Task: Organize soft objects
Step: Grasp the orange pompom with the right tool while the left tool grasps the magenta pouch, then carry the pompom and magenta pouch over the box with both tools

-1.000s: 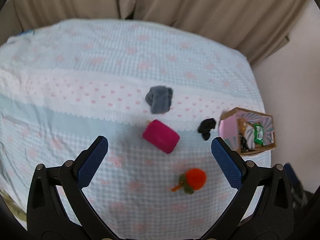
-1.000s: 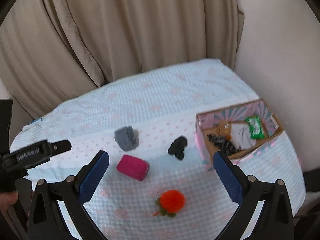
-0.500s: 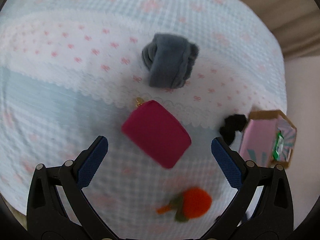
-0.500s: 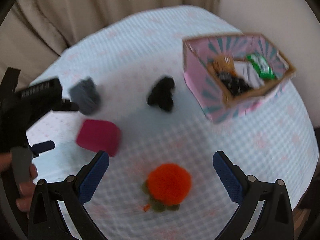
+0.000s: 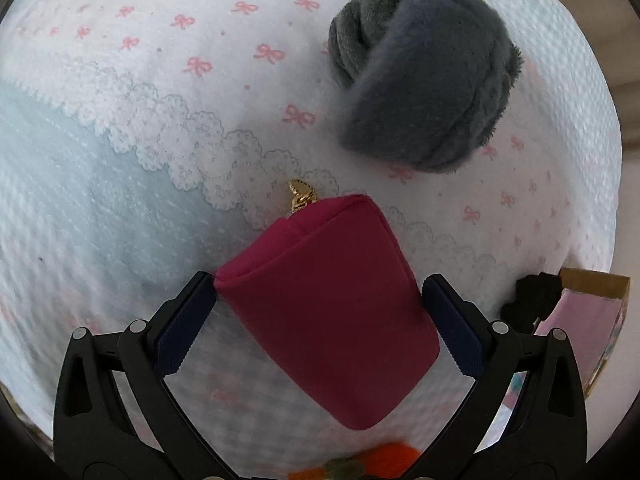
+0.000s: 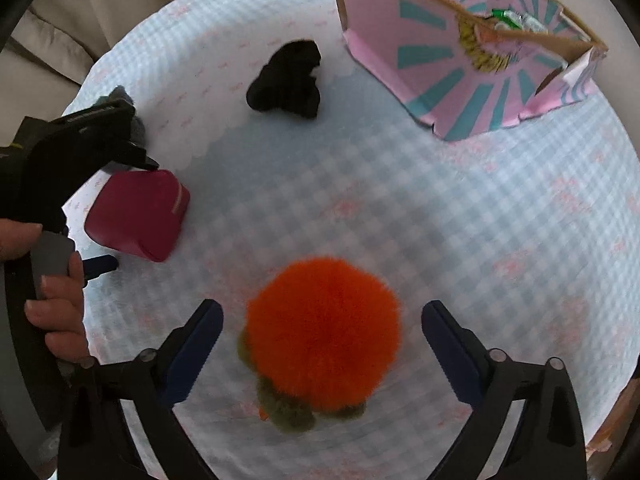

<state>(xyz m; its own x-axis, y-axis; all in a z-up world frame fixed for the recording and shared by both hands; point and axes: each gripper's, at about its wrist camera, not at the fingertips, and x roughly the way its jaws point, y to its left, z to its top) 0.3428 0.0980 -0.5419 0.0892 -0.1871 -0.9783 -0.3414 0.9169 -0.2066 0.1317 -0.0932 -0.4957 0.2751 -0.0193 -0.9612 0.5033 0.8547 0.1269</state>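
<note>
A magenta zip pouch (image 5: 328, 300) lies on the bed between the fingers of my open left gripper (image 5: 318, 308); the pads stand at its two sides. It also shows in the right wrist view (image 6: 138, 214). A rolled grey fleece (image 5: 424, 68) lies just beyond it. A fluffy orange toy with green leaves (image 6: 322, 336) lies between the fingers of my open right gripper (image 6: 322, 340), with gaps on both sides. A black soft item (image 6: 288, 80) lies further off, near the pink cardboard box (image 6: 440, 80).
The bed cover (image 6: 460, 220) is pale blue check with pink bows and a white lace band (image 5: 168, 132). The box holds several items, one a green packet (image 6: 508, 18). Beige curtains (image 6: 80, 8) hang behind the bed. The bed edge is close on the right.
Both grippers have come down and forward: the left now has the magenta pouch between its fingers, the right has the orange toy. Both stay open.
</note>
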